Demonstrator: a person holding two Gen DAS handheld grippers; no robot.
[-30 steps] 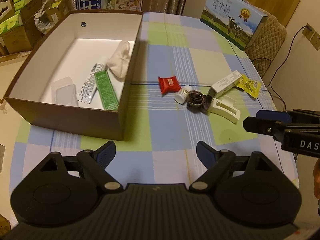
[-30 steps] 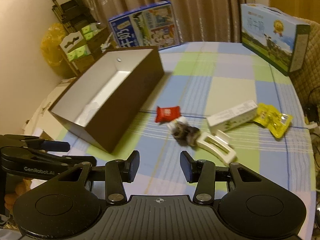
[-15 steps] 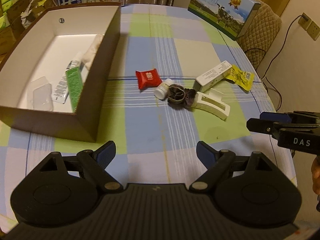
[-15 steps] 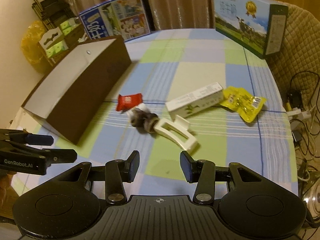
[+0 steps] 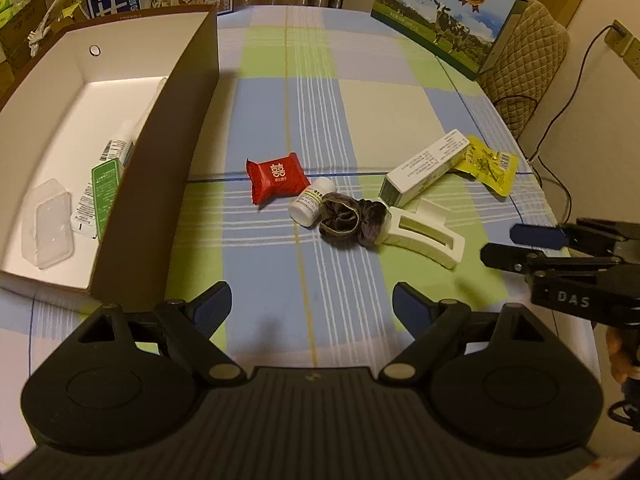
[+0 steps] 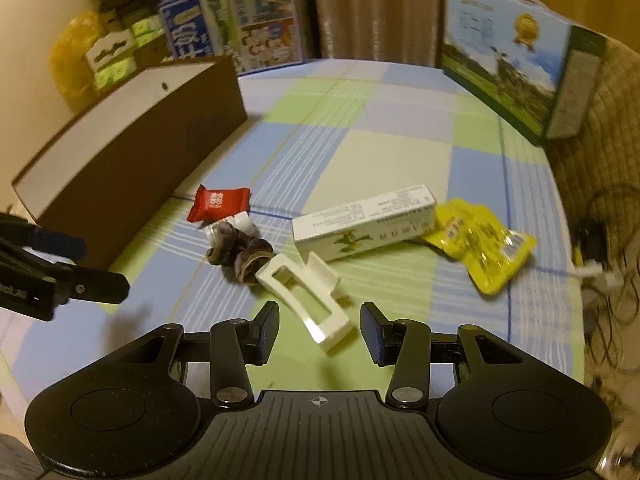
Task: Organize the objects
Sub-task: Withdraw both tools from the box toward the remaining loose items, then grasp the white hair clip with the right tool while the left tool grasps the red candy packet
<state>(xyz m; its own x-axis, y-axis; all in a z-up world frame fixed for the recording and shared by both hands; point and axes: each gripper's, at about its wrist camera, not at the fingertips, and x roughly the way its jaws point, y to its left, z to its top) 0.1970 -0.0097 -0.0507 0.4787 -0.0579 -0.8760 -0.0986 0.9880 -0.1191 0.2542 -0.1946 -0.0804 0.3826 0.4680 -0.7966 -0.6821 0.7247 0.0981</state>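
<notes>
On the checked blue, green and cream tablecloth we see a loose cluster of small things lying to the right of a brown cardboard box with a white inside. A red foil sweet packet lies nearest the box; just beside it a small white pill bottle rests on its side, touching a dark crumpled fabric hair scrunchie. A white plastic claw hair clip touches the scrunchie's other side. Behind the clip a long white carton with green print lies flat, and a yellow foil snack packet is partly tucked behind its far end.

Our right gripper hangs low over the cloth with its blue-padded fingers spread wide, one on each side of the near end of the hair clip and apart from it. Our left gripper is also spread wide and empty, over bare cloth near the box corner.

Inside the box, the near wall hides part of the contents in the left view: we make out a clear plastic case, a green printed sachet and a white tube behind it, cut off by the wall. From the right view the box's inside is hidden altogether. That view is blurred towards its edges, so the print on the yellow packet cannot be read. Two printed milk cartons stand at the table's far side.
</notes>
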